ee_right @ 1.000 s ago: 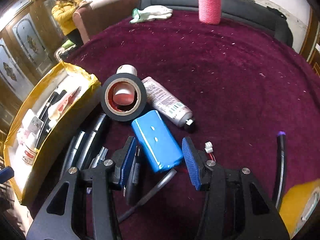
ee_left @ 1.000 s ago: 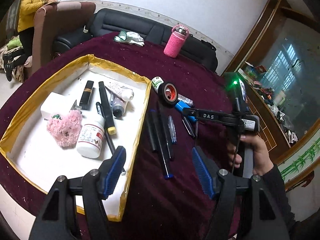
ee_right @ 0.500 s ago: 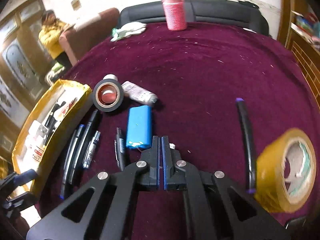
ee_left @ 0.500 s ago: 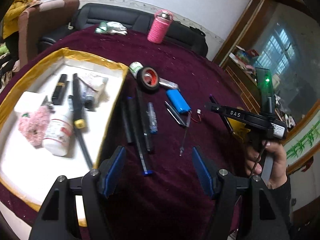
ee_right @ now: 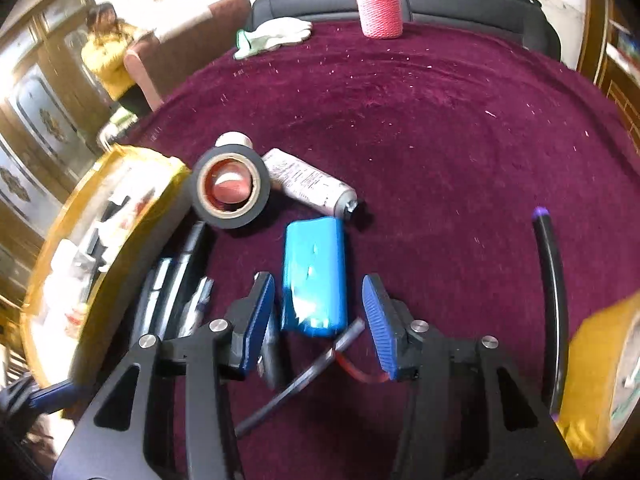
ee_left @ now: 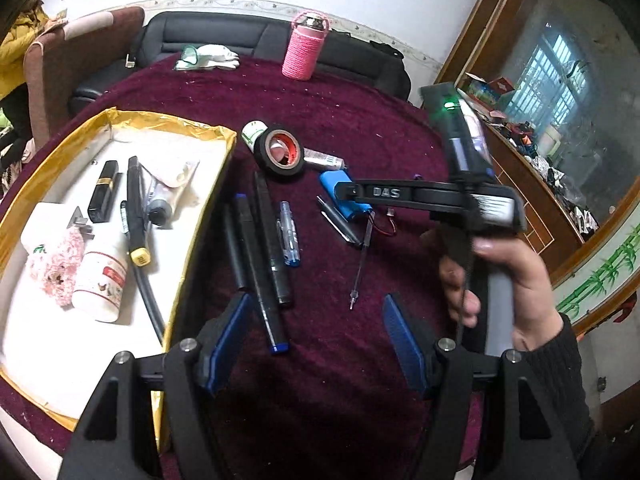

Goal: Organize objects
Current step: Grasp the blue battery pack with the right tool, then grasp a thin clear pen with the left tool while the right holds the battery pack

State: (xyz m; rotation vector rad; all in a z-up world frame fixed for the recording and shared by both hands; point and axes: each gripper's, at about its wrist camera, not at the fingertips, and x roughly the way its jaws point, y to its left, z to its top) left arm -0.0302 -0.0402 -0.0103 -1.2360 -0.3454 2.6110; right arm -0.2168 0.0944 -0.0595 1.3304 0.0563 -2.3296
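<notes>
Battery [ee_right: 314,276] between my right tool's [ee_right: 320,316] pads, untouched.
Its jaws are opening around it on the maroon surface [ee_right: 440,128]; my left tool [ee_left: 316,340] hangs wide, near the pens [ee_left: 260,248] right of the box [ee_left: 192,240].

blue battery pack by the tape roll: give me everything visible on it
The blue battery pack is a flat rectangular block in glossy blue wrap, rounded at the edges, lying flat on the maroon tablecloth. Thin red wires leave its near end toward a small white connector. Its near end sits between the opening pads of the right hand-held gripper, which do not visibly press it. It sits just short of the grey tube.
</notes>
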